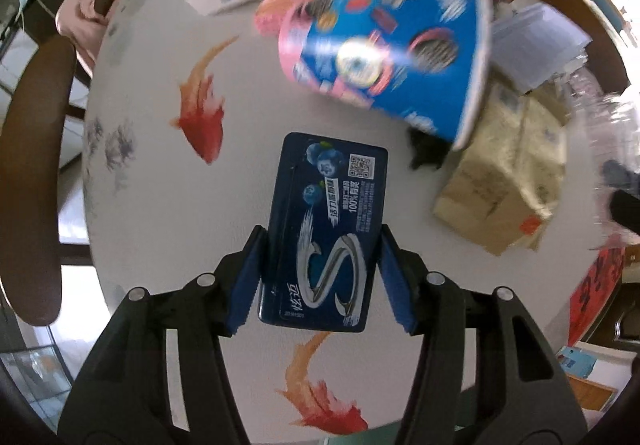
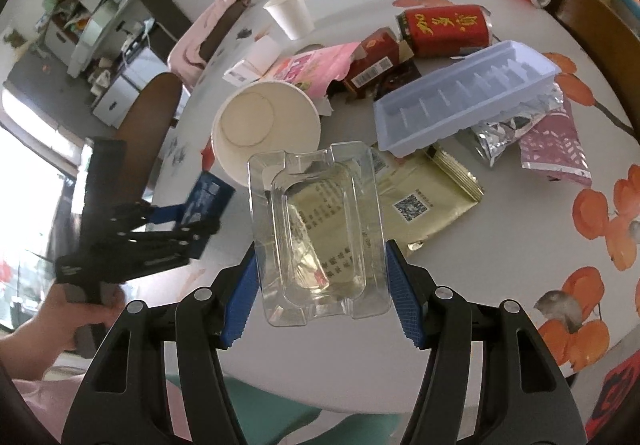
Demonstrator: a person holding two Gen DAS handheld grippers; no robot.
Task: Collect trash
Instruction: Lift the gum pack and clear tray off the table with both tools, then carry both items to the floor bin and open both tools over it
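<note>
Evidently two pieces of rubbish are already in hand; the left gripper (image 1: 320, 277) has its blue pads set against both long edges of a dark blue gum packet (image 1: 326, 229), which is gripped at its lower half and carried above the white table (image 1: 152, 165); the right gripper (image 2: 322, 287) is closed on a clear plastic blister tray (image 2: 320, 229), whose sides are pressed between the pads. Just beyond both grippers a large paper tub (image 2: 266, 129) is seen; from the right wrist it stands upright with its mouth open and its inside bare, while from the left wrist its blue and pink printed wall fills the view, blurred. It is judged that this tub serves as the collecting vessel and that the step in hand is the carrying of both items to it. More litter lies further back: an ice-cube tray (image 2: 464, 101), a red drinks can (image 2: 446, 27), a gold sachet (image 2: 424, 201) and a pink wrapper (image 2: 312, 69), all untouched.

Next, the gum packet would need to be brought over the tub's mouth and let go only once it hangs inside the rim; the blister tray, being wide and light, would likely have to be tilted to go in.
</note>
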